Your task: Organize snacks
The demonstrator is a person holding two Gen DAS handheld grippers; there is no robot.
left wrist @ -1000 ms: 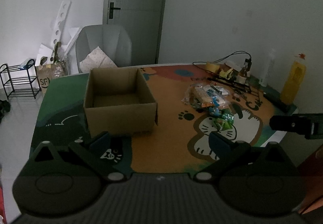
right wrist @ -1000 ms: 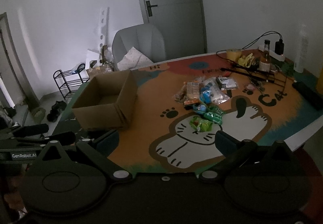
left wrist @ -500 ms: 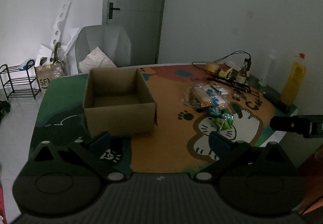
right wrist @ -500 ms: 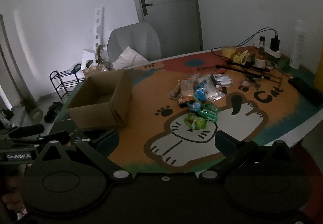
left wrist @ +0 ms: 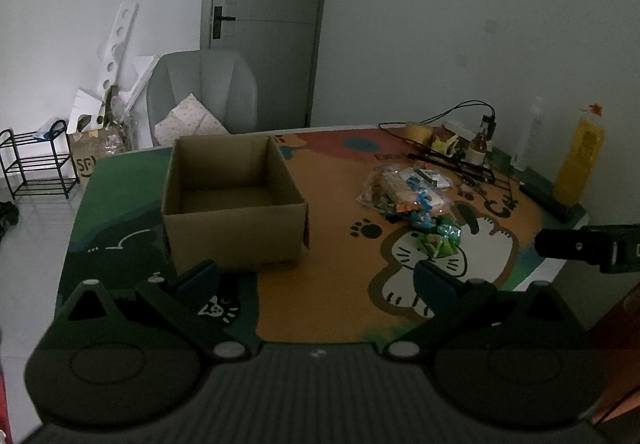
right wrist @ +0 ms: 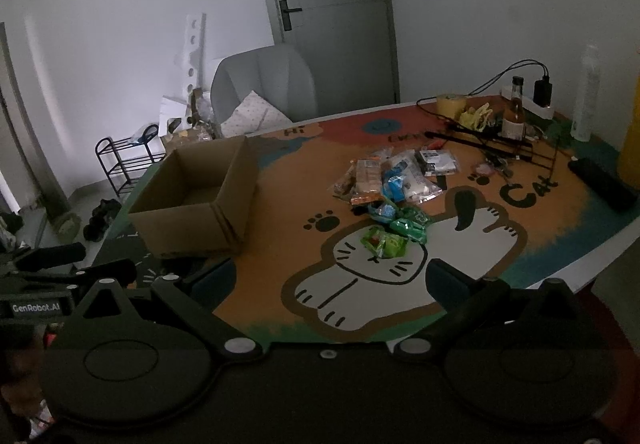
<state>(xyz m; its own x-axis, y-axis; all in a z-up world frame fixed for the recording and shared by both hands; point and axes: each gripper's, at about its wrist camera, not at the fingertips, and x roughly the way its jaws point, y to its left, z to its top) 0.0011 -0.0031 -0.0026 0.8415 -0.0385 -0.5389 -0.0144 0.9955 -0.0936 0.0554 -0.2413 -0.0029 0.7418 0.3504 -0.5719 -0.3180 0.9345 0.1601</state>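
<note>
An open, empty cardboard box (left wrist: 234,204) stands on the left half of the table; it also shows in the right wrist view (right wrist: 196,204). A pile of snack packets (left wrist: 408,194) lies to its right, with green packets (right wrist: 384,242) nearest me and clear and orange packets (right wrist: 384,176) behind. My left gripper (left wrist: 316,276) is open and empty, held above the near table edge in front of the box. My right gripper (right wrist: 328,278) is open and empty, held above the near edge in front of the green packets.
A cat-print mat (left wrist: 360,304) covers the table. Cables, a tape roll (right wrist: 450,106), a small bottle (right wrist: 514,110), a yellow bottle (left wrist: 578,160) and a clear bottle stand at the far right. A grey chair (left wrist: 204,96) and a shoe rack (left wrist: 34,164) stand beyond the table.
My right gripper has moved slightly forward and left toward the snack pile, so the packets look closer. My left gripper has hardly moved.
</note>
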